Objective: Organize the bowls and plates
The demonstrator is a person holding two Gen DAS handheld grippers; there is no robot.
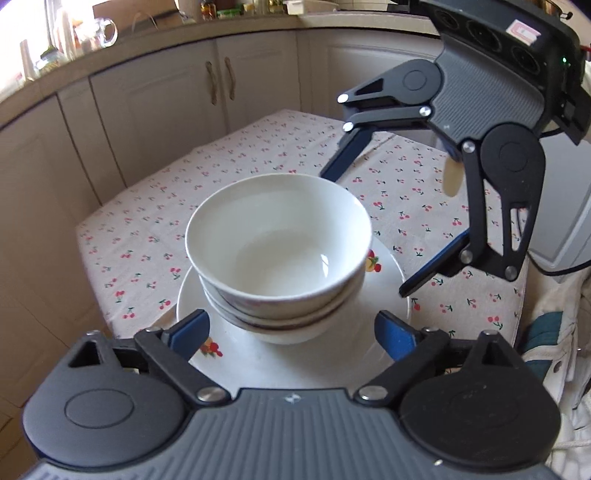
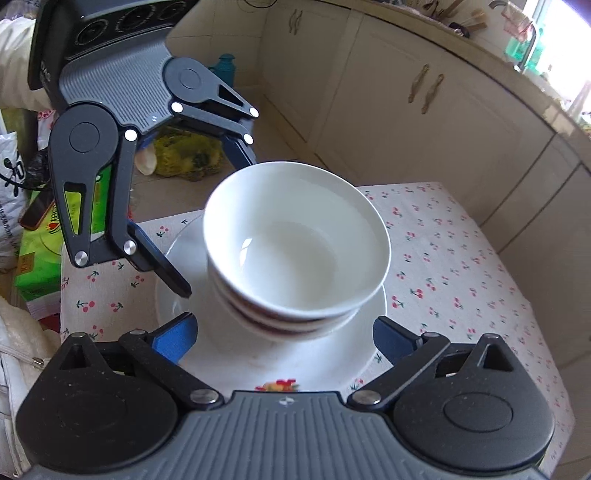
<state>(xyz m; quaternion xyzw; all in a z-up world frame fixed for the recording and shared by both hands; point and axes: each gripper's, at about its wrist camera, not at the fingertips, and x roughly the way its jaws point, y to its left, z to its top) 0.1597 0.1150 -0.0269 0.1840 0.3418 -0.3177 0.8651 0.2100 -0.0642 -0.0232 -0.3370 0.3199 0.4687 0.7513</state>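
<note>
A stack of three white bowls [image 1: 279, 254] stands on a white plate [image 1: 314, 363] with fruit prints, on a table with a cherry-print cloth [image 1: 221, 173]. My left gripper [image 1: 291, 334] is open, its blue fingers on either side of the near plate rim, holding nothing. My right gripper [image 1: 364, 234] is open on the far right side of the stack, empty. In the right wrist view the bowls [image 2: 297, 251] sit on the plate [image 2: 321, 363], my right gripper [image 2: 286, 338] is open astride the near rim, and my left gripper [image 2: 218, 225] is open beyond the stack.
Beige kitchen cabinets [image 1: 207, 85] surround the table, with a worktop holding jars and a glass mug [image 1: 98, 33]. Left of the table in the right wrist view are a green box [image 2: 44, 251], a yellow-green bundle [image 2: 188, 155] and bags. White fabric [image 1: 554, 332] lies at the table's right.
</note>
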